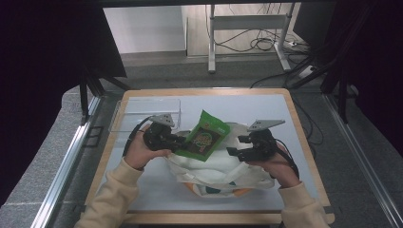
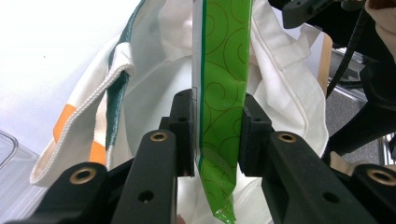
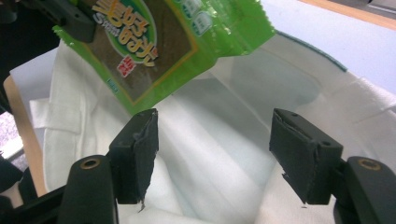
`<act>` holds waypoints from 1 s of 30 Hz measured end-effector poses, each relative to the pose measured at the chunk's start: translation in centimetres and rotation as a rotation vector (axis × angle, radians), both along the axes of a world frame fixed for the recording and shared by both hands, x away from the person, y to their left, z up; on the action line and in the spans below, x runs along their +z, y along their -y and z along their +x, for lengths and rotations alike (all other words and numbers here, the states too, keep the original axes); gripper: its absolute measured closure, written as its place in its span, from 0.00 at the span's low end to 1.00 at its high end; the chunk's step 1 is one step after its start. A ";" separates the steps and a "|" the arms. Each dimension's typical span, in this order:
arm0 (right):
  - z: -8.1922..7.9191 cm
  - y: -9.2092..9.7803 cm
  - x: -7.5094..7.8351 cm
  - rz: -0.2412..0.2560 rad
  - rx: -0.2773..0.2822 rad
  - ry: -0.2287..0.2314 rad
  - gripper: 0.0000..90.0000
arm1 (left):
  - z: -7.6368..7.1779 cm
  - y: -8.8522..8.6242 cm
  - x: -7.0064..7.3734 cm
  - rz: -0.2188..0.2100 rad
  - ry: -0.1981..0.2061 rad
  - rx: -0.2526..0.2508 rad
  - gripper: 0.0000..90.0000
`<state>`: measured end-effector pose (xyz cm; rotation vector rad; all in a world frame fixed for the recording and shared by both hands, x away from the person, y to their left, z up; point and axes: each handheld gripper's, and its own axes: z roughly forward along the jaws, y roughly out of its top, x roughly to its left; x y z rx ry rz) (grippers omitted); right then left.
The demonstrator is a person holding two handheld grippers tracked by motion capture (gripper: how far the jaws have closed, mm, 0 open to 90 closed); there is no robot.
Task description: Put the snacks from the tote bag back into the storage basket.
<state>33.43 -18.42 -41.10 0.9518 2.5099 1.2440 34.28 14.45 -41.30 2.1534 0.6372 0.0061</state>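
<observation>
A clear plastic tray (image 1: 142, 114) is sitting at about ten o'clock on the table (image 1: 294, 142), up toward the far left corner. Just to its right, the left gripper (image 1: 178, 141) is being held in the person's left hand (image 1: 140, 152), its jaws pinched tight on a green snack packet (image 1: 205, 136). In the left gripper view the packet (image 2: 223, 93) is standing edge-on between the two pads, squeezed on both sides, with its lower end hanging below them. From above, the packet is tilting up toward one o'clock and hovering over the top of a white cloth bag (image 1: 216, 173), which is lying near the middle of the table at about six o'clock. The bag (image 2: 116, 93) is showing a green and orange trim along its rim. Further right, the right gripper (image 1: 235, 152) is resting in the right hand (image 1: 278, 164) at about three o'clock from the packet, close beside it but not touching. Its jaws are standing wide apart and gripping nothing; in the right gripper view they are framing the white fabric of the bag (image 3: 215, 154), with the packet (image 3: 154, 51) hanging above at eleven o'clock.
</observation>
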 end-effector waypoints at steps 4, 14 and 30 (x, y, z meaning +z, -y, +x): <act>-0.1 0.0 -0.4 0.000 0.010 -0.016 0.35 | 0.0 0.0 -0.1 -0.001 -0.002 0.003 0.80; -0.2 -1.5 -1.5 -0.021 0.030 -0.049 0.35 | -0.1 -0.1 0.1 -0.013 0.010 0.004 0.80; -0.3 -2.8 -2.3 -0.030 0.058 -0.065 0.35 | -0.2 0.0 0.0 -0.016 0.017 -0.003 0.80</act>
